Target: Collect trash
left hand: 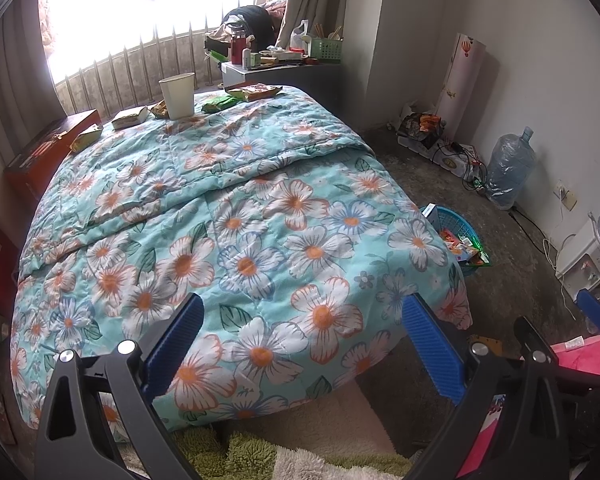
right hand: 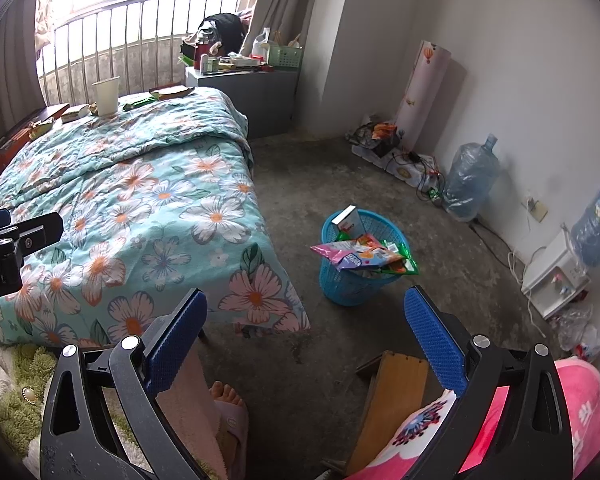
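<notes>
- Nearest: left gripper (left hand: 302,314) spread wide over the foot of the flowered quilt (left hand: 236,216), gripping nothing; right gripper (right hand: 306,312) likewise spread and empty above bare concrete floor (right hand: 300,184).
- Below the right gripper, a slippered foot (right hand: 228,404), partly hidden by the finger.
- Further out, blue basket (right hand: 354,280) on the floor just beside the bed's corner, packed with wrappers (right hand: 356,256) spilling over the rim; half hidden by the quilt edge in the left view.
- Open floor between bed and wall clutter.
- Far end of the bed: paper cup (left hand: 177,95) upright, snack packets (left hand: 256,91) scattered beside it, prints unreadable.
</notes>
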Motion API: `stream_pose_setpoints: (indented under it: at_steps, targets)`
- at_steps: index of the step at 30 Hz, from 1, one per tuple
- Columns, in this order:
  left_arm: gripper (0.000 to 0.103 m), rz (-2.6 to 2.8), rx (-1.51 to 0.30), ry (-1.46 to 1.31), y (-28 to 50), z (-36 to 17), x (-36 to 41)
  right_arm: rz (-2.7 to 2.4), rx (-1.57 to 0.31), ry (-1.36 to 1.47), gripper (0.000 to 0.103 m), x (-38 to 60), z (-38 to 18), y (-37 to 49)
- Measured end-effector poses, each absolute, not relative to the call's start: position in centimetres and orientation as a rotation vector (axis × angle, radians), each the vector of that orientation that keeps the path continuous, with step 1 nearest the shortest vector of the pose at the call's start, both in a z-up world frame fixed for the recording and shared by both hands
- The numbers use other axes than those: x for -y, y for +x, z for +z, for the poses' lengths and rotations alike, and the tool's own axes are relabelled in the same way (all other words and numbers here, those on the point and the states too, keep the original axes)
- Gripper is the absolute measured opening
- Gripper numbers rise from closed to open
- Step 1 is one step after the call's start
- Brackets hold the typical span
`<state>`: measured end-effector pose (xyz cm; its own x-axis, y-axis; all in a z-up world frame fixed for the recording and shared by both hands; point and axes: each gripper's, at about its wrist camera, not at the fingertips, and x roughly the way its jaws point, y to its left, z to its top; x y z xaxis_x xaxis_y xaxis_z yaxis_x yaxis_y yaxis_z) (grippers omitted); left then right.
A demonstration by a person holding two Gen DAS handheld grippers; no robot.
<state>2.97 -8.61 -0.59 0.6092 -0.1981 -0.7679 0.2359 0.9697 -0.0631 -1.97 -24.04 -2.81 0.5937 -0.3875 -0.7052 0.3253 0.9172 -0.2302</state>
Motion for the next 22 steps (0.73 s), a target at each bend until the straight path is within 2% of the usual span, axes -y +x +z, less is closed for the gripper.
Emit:
stream_pose_setpoints:
  at_steps: [22]
  targets:
    - [0.097,-0.246,-0.881,0.044,2.92,-0.51,8.45,-0.421,-0.837,-0.069,0.095,24.41,-2.69,-1.65]
